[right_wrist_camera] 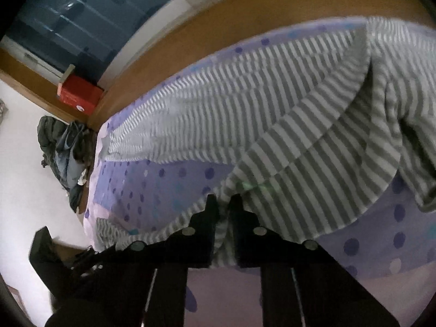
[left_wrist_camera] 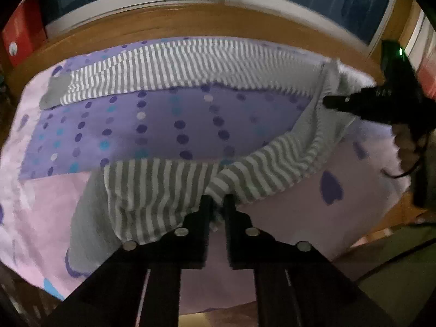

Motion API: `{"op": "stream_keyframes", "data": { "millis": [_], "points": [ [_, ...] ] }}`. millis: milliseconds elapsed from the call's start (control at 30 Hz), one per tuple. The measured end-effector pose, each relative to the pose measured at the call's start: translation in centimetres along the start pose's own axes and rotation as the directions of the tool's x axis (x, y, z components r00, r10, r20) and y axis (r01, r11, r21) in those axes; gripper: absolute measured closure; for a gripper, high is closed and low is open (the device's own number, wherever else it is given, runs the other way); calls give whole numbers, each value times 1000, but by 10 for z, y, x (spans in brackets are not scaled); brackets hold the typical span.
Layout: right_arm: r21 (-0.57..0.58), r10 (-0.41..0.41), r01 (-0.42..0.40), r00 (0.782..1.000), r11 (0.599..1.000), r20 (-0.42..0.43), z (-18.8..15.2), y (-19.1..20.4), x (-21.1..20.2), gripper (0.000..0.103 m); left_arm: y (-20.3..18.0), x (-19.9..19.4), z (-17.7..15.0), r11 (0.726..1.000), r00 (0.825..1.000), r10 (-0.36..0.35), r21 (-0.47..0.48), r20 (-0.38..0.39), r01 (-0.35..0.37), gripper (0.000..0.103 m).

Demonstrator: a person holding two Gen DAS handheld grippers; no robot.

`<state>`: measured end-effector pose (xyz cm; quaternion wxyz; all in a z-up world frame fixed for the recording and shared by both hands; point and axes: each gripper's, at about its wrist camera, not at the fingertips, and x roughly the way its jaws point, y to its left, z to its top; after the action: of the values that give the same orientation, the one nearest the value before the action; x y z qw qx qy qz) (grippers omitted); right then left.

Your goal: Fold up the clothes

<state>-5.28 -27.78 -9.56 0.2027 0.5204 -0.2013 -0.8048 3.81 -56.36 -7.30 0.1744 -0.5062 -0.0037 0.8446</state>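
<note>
My left gripper [left_wrist_camera: 217, 200] is clenched on a bunched fold of the grey-and-white striped garment [left_wrist_camera: 174, 68], the cloth pinched between its two fingers and rising just ahead of the tips. From that pinch the garment runs away from the left gripper in two directions: a striped panel hangs to its left, and a ribbed grey band [left_wrist_camera: 317, 136] curves ahead and to its right, up toward my right gripper [left_wrist_camera: 327, 102], which I see far off on that side gripping the same band. A long striped sleeve lies flat, well ahead of the left gripper, ending in a grey cuff [left_wrist_camera: 53, 92] at far left. On the right wrist view, the right gripper [right_wrist_camera: 224, 201] is likewise clamped on striped cloth, an edge passing between its fingers and hanging below them; the bulk of the garment [right_wrist_camera: 272, 114] spreads ahead and to its right. Everything rests on a bedspread [left_wrist_camera: 152, 125], purple with dots and pink, over a wooden surface [left_wrist_camera: 190, 24]. A red box [right_wrist_camera: 79, 96] sits far ahead-left of the right gripper.
</note>
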Motion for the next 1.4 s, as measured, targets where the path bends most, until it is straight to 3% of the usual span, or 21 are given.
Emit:
{"op": "stream_keyframes", "data": {
  "millis": [167, 300, 433, 667, 767, 833, 900, 967, 1133, 1267, 1400],
  "points": [
    [-90, 35, -23, 991, 996, 129, 20, 35, -22, 98, 11, -27, 29, 995, 991, -101, -15, 85, 102, 96],
    [-129, 32, -9, 983, 992, 180, 53, 52, -15, 98, 31, -24, 55, 993, 991, -104, -45, 87, 108, 96],
    [-119, 23, -4, 987, 993, 161, 95, 56, 23, 98, 48, -4, 70, 995, 997, -68, -67, 40, 71, 96],
    [-126, -147, 153, 987, 980, 59, 122, 55, 105, 97, 74, 6, 79, 994, 998, -59, -90, 12, 60, 91],
    [-105, -172, 180, 982, 978, 77, 121, 57, 108, 95, 86, 1, 76, 993, 997, -75, -85, 8, 76, 82],
    [-95, -185, 190, 981, 977, 59, 120, 61, 105, 86, 90, -3, 71, 994, 997, -76, -80, 1, 75, 78],
    [-71, -182, 185, 982, 980, 49, 117, 65, 94, 61, 90, -11, 61, 995, 996, -85, -52, -9, 84, 74],
    [-49, -173, 176, 982, 983, 73, 106, 72, 75, 51, 91, -18, 51, 996, 996, -91, -21, -18, 91, 68],
    [-42, -152, 157, 984, 987, 98, 61, 87, 39, 50, 84, -40, 26, 996, 997, -72, 55, -35, 73, 63],
    [-83, -86, 86, 996, 993, -1, 26, 104, 43, 50, 68, -57, 14, 991, 998, -64, 114, -27, 67, 56],
    [-181, -90, 76, 993, 981, -73, 2, 123, 64, 50, 42, -54, 8, 979, 998, -61, 195, -5, 60, 56]
  ]
}}
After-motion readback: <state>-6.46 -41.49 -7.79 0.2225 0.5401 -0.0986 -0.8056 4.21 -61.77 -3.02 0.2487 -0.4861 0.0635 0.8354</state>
